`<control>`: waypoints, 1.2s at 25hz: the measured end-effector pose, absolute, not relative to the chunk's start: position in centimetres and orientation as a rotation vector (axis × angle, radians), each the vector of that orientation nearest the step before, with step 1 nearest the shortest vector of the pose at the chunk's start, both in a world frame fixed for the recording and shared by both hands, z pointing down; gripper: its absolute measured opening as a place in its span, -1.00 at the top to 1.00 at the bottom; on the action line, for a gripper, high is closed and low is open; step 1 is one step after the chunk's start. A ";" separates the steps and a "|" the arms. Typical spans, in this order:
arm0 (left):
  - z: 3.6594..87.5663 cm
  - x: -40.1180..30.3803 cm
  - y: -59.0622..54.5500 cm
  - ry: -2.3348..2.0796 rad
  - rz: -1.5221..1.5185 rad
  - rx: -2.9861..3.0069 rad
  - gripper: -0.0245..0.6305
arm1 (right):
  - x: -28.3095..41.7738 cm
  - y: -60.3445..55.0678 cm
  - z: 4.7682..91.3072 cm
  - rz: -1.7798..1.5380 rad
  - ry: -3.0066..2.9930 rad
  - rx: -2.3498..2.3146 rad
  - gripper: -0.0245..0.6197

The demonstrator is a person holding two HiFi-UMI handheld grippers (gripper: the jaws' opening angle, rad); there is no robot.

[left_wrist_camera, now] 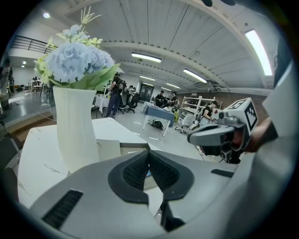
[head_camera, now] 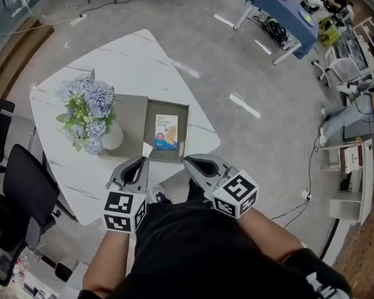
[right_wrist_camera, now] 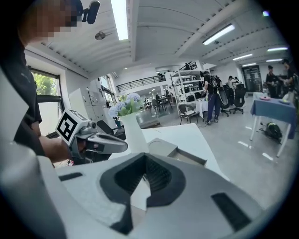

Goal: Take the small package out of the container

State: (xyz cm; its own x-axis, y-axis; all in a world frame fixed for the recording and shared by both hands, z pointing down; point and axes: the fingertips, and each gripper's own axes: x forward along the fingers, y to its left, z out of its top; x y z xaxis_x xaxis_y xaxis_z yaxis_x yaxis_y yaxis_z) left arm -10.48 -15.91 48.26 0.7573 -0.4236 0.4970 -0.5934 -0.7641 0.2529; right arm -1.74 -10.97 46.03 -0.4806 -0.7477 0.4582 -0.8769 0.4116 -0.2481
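Hovering short of the container point(head_camera: 186, 123)
The left hand-held gripper point(head_camera: 139, 162) and right hand-held gripper point(head_camera: 191, 161) were closed on nothing; the small package point(head_camera: 166, 131) lay ahead between them, lengthwise away, about equally near.

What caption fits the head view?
Left hand-held gripper and right hand-held gripper, shut, near the open container holding the small package.

A white marbled table point(head_camera: 131, 60) stands on a grey floor point(head_camera: 232, 67), black chairs point(head_camera: 25, 187) beside it, a blue desk point(head_camera: 279, 10) farther off; strip lights point(left_wrist_camera: 146, 57) cross the ceiling point(left_wrist_camera: 187, 28).
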 end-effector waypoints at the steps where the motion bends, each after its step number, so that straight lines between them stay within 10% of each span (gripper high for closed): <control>1: 48.3 -10.3 -16.0 -0.777 0.590 2.558 0.92 | -1.7 -11.3 46.0 0.662 -2.400 1.402 0.93; 30: 46.5 -3.1 -21.3 -1.161 0.754 2.479 0.67 | 7.6 -19.2 45.3 0.670 -2.611 1.149 0.93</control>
